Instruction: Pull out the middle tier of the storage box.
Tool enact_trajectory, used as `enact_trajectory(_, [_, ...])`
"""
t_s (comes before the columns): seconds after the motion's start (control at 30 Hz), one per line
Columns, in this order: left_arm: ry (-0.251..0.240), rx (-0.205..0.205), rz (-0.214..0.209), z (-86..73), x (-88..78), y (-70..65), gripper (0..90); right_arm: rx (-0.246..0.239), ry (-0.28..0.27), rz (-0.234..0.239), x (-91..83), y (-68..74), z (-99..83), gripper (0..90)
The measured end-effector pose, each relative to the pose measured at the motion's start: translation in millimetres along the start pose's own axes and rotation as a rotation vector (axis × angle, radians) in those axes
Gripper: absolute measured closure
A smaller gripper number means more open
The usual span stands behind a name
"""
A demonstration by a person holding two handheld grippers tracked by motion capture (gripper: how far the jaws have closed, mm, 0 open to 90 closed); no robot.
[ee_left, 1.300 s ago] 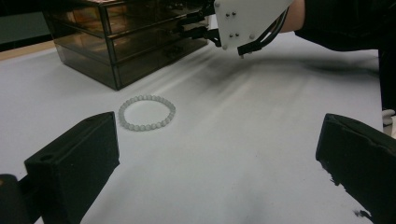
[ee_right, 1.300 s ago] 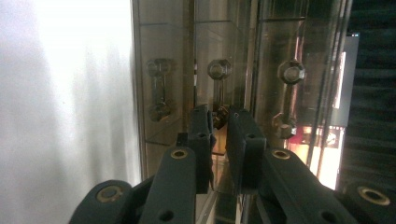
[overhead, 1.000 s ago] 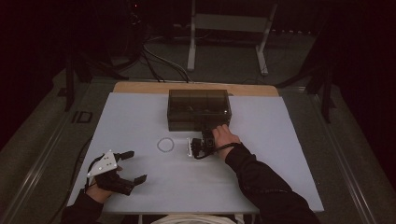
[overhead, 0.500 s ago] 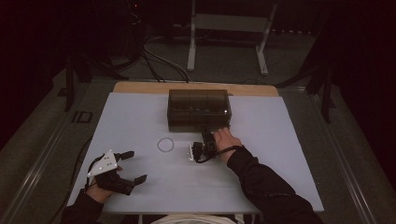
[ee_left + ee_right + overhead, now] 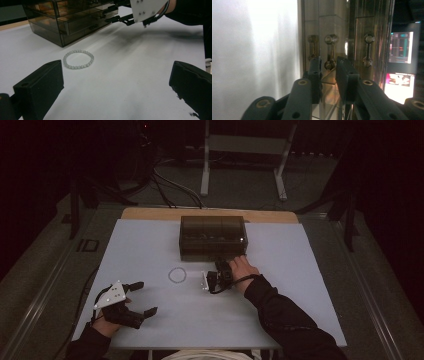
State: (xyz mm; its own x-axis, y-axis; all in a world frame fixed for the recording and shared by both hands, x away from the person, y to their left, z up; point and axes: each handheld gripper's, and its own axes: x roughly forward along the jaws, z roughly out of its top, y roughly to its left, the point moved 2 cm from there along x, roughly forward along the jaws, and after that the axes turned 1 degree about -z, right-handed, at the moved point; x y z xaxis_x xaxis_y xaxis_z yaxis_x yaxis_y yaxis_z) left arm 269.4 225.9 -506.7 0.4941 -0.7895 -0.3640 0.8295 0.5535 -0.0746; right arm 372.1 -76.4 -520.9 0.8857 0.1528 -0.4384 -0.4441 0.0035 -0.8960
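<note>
White table point(image 5: 300, 270): bracelet point(image 5: 78, 59) beads resolve from left hand-held gripper view.

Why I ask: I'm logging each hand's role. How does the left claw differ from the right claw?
Opening: the left claw stands wide apart, nothing between its jaws. The right claw leaves a narrow gap, has just been opening, and has a drawer handle at its tips.
Place: the left claw is near the table's front-left corner, apart from the bracelet. The right claw is at the drawer box.
Both are black and hand-held.
</note>
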Motion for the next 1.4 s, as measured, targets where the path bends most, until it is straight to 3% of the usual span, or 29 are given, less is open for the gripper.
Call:
enact_trajectory(0.07, [-0.002, -0.001, 0.001, 0.0, -0.3, 0.0, 0.9, 0.026, -0.027, 0.038, -2.9, -5.0, -1.7, 69.1])
enact_trajectory(0.13, [-0.001, -0.002, 0.003, 0.0, -0.5, 0.3, 0.9, 0.070, -0.050, 0.114, -6.5, -10.8, -4.9, 64.9])
enact_trajectory(0.17, [-0.001, -0.002, 0.002, 0.0, -0.5, 0.4, 0.9, 0.074, -0.060, 0.123, -7.2, -14.4, -6.9, 63.4])
enact_trajectory(0.23, [-0.002, -0.002, 0.002, 0.0, -0.3, 0.3, 0.9, 0.096, -0.092, 0.217, -10.1, -20.4, -11.8, 56.5])
enact_trajectory(0.33, [-0.002, -0.003, 0.003, 0.0, -0.2, 0.3, 0.9, 0.114, -0.101, 0.303, -10.6, -29.1, -20.5, 50.4])
enact_trajectory(0.4, [-0.002, -0.002, 0.003, 0.0, -0.3, 0.3, 0.9, 0.120, -0.101, 0.338, -10.7, -35.0, -26.9, 49.6])
enact_trajectory(0.43, [-0.002, -0.002, 0.003, 0.0, -0.3, 0.3, 0.9, 0.120, -0.101, 0.338, -10.7, -35.0, -26.9, 49.6])
enact_trajectory(0.6, [-0.002, -0.001, 0.005, 0.1, -0.1, 0.3, 0.9, 0.134, -0.109, 0.415, -12.2, -47.3, -41.7, 44.9])
enact_trajectory(0.63, [-0.002, 0.000, 0.004, 0.2, 0.0, 0.2, 0.9, 0.136, -0.103, 0.458, -12.1, -49.8, -45.3, 41.9])
enact_trajectory(0.7, [-0.002, 0.002, 0.003, 0.2, 0.1, 0.0, 0.9, 0.134, -0.101, 0.476, -12.3, -52.4, -48.4, 39.3])
enact_trajectory(0.83, [0.002, 0.003, 0.010, -0.1, 0.2, 0.4, 0.9, 0.194, -0.093, 0.558, -10.8, -58.2, -53.1, 22.0])
enact_trajectory(0.9, [0.002, -0.001, 0.007, -0.3, -0.1, 0.6, 0.9, 0.216, -0.085, 0.567, -9.3, -60.1, -55.6, 15.8])
enact_trajectory(0.97, [0.000, 0.000, 0.010, -0.1, -0.3, 0.6, 0.9, 0.248, -0.090, 0.624, -8.2, -63.1, -58.4, 14.2])
enact_trajectory(1.4, [0.003, 0.000, 0.004, -0.3, 0.3, 0.3, 0.9, 0.366, -0.236, 0.730, -9.6, -86.8, -69.0, 14.9])
